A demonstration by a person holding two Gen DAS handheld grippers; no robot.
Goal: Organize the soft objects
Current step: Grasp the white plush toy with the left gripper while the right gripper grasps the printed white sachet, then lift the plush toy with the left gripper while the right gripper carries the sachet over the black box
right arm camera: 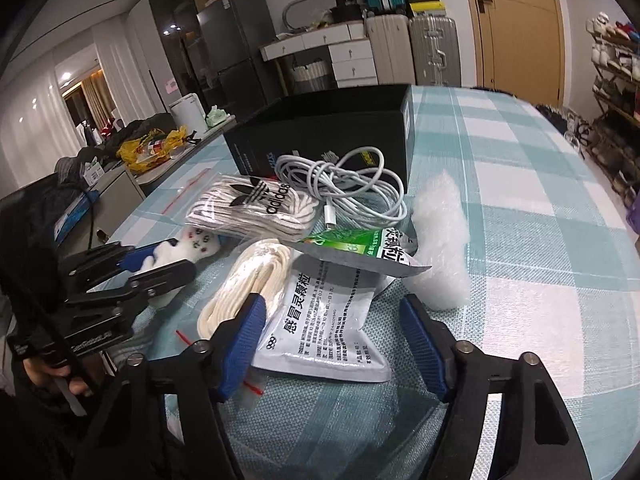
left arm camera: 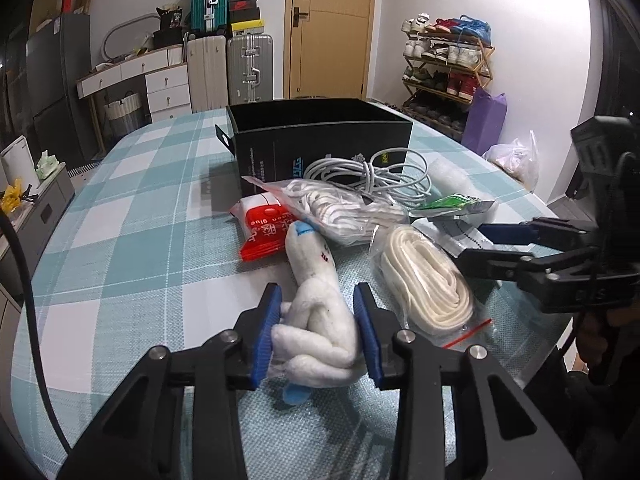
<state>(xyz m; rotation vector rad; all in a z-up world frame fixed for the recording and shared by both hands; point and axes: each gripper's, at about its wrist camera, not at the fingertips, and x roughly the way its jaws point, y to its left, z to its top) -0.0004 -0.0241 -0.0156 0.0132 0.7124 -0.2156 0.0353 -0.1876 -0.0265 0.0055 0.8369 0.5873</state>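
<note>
The left hand-held gripper [left arm camera: 316, 328] pinches the white plush toy [left arm camera: 316, 312]; the black box [left arm camera: 320, 136] gapes unfilled.

Cable [left arm camera: 372, 176] before box [left arm camera: 320, 136]; plush toy [left arm camera: 316, 304] nearest.

The teal-and-white checked bench [left arm camera: 120, 220] lies bare from 7 to 11 o'clock of the cluttered pile. At 12 o'clock the open black cardboard box [left arm camera: 320, 136] blocks passage, with the tangled white cable [left arm camera: 372, 176] against its front. At 3 o'clock the white bubble-wrap wad [right arm camera: 440, 240] stands in the way; beyond it the bench is free.
</note>
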